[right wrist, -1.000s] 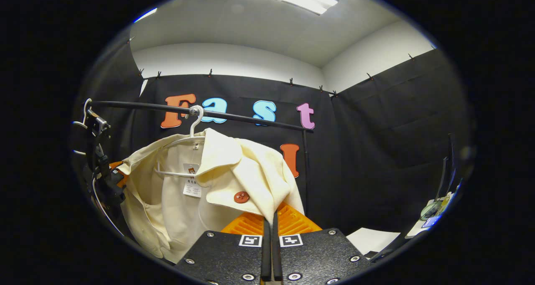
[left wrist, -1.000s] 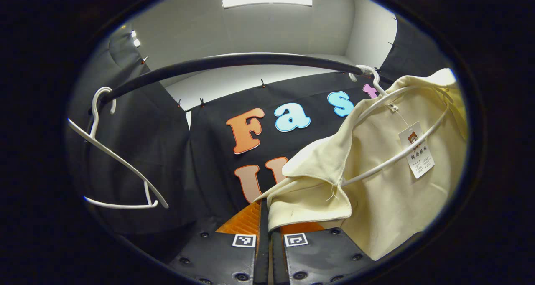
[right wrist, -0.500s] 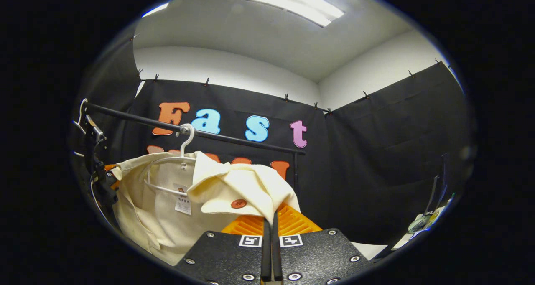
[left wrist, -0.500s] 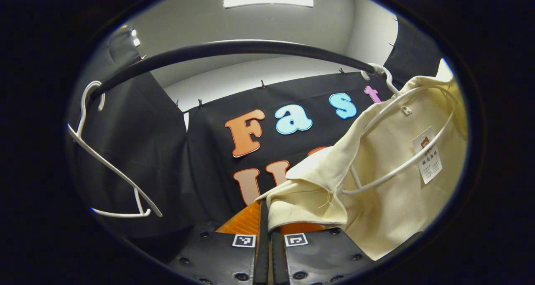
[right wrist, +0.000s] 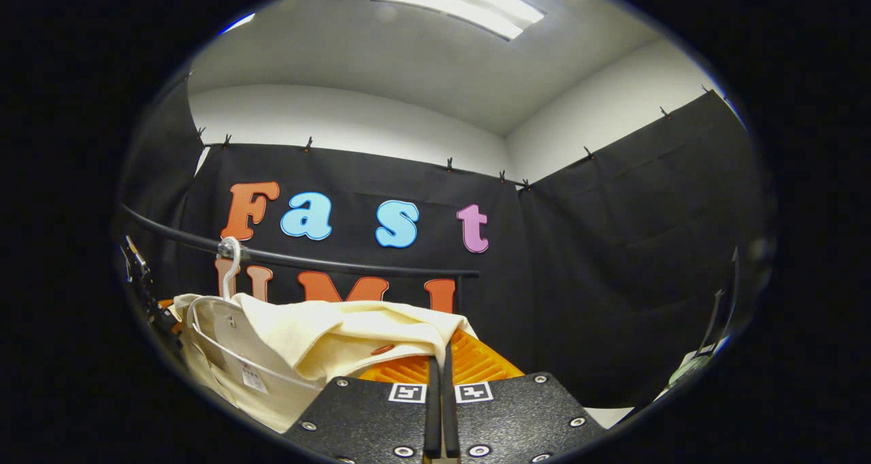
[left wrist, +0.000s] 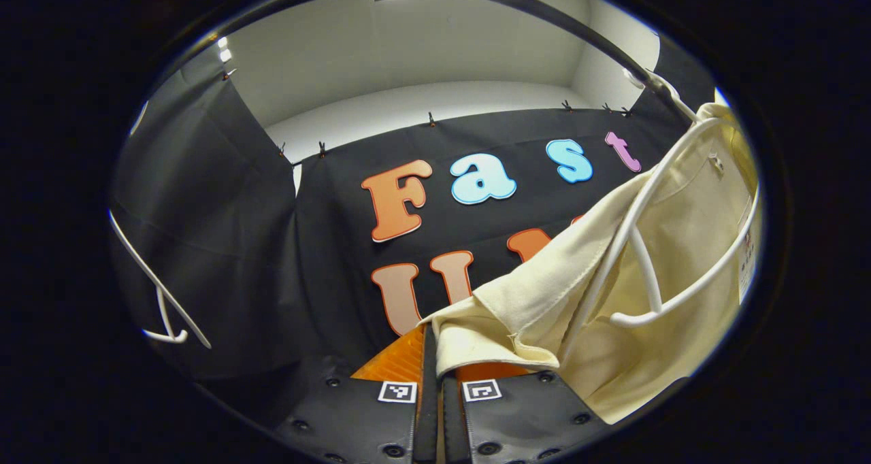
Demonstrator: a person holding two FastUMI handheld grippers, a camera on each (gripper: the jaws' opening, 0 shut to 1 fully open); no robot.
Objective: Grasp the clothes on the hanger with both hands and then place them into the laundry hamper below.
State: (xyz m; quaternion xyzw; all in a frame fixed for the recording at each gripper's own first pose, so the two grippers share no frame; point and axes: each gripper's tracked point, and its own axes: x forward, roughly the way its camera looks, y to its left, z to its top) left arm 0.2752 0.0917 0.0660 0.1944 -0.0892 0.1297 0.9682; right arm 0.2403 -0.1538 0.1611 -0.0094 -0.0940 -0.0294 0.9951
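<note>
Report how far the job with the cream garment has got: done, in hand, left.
Done: both grasps look made. The left tool is shut on the cream garment, and the right tool is shut on its other side. In hand: the garment is not yet free; the white hanger sits inside it, hooked on the black rail. Left: slip it off and lower it into the hamper.

Black textured tongs plates, silver screws, square coded markers, ribbed inner faces
</note>
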